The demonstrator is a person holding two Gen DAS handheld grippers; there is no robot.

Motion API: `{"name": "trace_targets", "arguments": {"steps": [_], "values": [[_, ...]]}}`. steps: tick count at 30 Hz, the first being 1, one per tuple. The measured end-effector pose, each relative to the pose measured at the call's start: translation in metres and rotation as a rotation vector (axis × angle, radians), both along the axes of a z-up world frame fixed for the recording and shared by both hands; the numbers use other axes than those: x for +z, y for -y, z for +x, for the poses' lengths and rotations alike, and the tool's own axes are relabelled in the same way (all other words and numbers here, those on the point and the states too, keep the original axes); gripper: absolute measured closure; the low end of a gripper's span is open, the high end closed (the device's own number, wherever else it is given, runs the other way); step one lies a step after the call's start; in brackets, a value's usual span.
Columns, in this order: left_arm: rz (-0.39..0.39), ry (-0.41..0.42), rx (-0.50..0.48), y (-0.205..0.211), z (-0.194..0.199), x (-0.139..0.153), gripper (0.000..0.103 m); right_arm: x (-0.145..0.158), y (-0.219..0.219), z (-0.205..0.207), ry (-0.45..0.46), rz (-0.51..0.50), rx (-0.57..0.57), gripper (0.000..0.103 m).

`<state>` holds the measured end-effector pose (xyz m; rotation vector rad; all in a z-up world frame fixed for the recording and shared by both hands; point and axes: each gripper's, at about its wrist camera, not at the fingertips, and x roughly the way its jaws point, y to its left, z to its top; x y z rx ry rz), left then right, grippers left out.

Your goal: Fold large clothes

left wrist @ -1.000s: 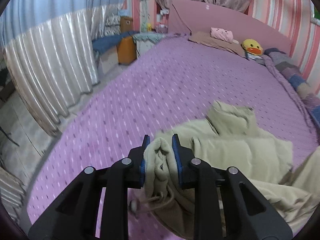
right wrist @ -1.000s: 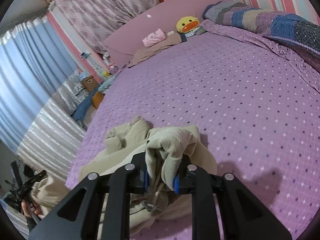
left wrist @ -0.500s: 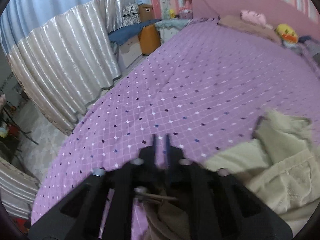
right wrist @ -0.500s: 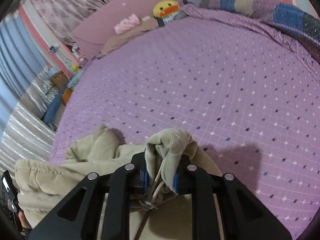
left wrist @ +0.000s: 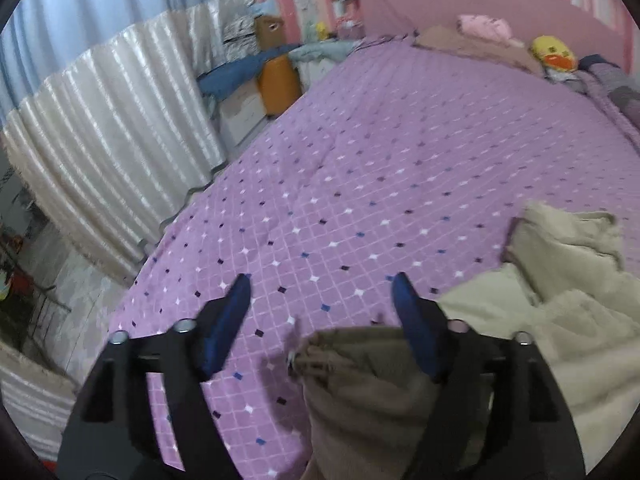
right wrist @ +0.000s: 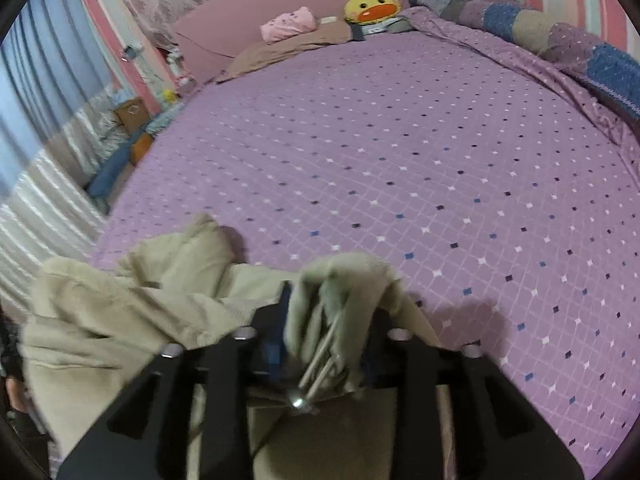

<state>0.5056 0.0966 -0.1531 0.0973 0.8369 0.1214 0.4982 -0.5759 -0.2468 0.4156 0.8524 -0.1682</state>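
Note:
A large beige garment (left wrist: 576, 320) with a drawstring lies bunched on the purple bedspread (left wrist: 400, 160). In the left wrist view my left gripper (left wrist: 322, 300) is open, its blue pads spread wide, and a dropped fold of the garment lies just below and between the fingers. In the right wrist view my right gripper (right wrist: 324, 312) is shut on a bunched edge of the garment (right wrist: 120, 308), with the drawstring and its metal tip (right wrist: 298, 402) hanging between the fingers. The rest of the cloth trails to the left.
The bed's left edge meets silver curtains (left wrist: 100, 152). An orange box (left wrist: 278, 84) and bedside clutter stand at the far left. A duck plush (right wrist: 372, 8), a pink item (right wrist: 288, 24) and a patchwork blanket (right wrist: 560, 36) lie by the headboard.
My left gripper opened and let go of the garment fold, which fell onto the bed. My right gripper stayed shut on the cloth and moved lower towards the bed.

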Motion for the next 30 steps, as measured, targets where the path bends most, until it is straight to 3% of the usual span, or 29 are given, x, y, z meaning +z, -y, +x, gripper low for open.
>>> {"name": "trace_targets", "arguments": {"steps": [1, 2, 4, 9, 11, 17, 25, 27, 29, 30], "values": [[-0.006, 0.004, -0.011, 0.001, -0.005, 0.005, 0.021, 0.007, 0.002, -0.004, 0.015, 0.033, 0.015, 0.048], [-0.019, 0.010, -0.030, 0.004, -0.013, 0.013, 0.015, 0.013, 0.003, -0.007, 0.031, 0.057, 0.025, 0.027], [-0.043, 0.013, -0.062, 0.005, -0.030, 0.025, 0.010, 0.028, 0.006, -0.018, 0.086, 0.082, 0.031, 0.009], [-0.103, 0.014, -0.144, 0.017, -0.076, 0.034, 0.007, 0.055, 0.013, -0.047, 0.174, 0.095, 0.009, 0.005], [-0.119, 0.022, -0.172, 0.023, -0.096, 0.035, 0.006, 0.055, 0.009, -0.057, 0.166, 0.036, 0.023, 0.004], [-0.176, -0.029, -0.223, 0.046, -0.108, 0.011, 0.004, 0.026, -0.023, -0.048, 0.073, -0.107, 0.159, 0.004], [-0.195, -0.103, -0.196, 0.072, -0.065, -0.035, 0.014, -0.005, -0.043, -0.012, 0.009, -0.159, 0.217, 0.005], [-0.176, -0.105, -0.188, 0.073, -0.059, -0.040, 0.027, -0.011, -0.043, -0.005, -0.005, -0.161, 0.221, 0.015], [-0.123, -0.101, -0.161, 0.082, -0.046, -0.043, 0.046, -0.016, -0.043, -0.001, -0.013, -0.163, 0.204, 0.041], [-0.104, -0.102, -0.150, 0.086, -0.041, -0.045, 0.054, -0.017, -0.042, 0.001, -0.010, -0.170, 0.193, 0.047]]}}
